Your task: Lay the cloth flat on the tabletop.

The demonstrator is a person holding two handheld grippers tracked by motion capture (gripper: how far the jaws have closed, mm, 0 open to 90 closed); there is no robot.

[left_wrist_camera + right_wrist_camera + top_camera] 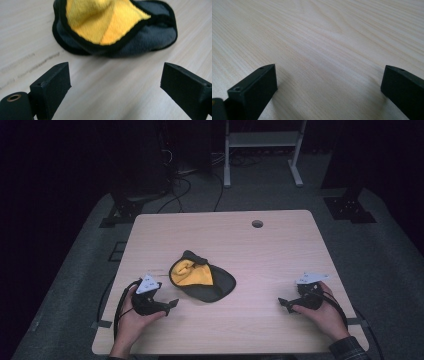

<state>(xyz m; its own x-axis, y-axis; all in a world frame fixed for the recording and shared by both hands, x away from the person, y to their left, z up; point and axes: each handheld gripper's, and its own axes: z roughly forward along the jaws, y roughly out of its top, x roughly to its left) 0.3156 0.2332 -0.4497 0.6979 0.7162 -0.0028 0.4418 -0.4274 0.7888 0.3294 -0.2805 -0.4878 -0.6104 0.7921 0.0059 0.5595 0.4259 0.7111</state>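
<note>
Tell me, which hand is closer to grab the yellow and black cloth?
The left one, probably. The left tool sits right beside the yellow and black cloth, jaws open and pointing at it. The right tool is also open but farther off across the bare table.

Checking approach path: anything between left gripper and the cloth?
Nothing: bare table between the open left gripper and the cloth, per left gripper view.

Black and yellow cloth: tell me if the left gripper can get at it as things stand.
Probably yes. The left gripper has its jaws open and points at the cloth, with bare table between them and nothing in the way.
</note>
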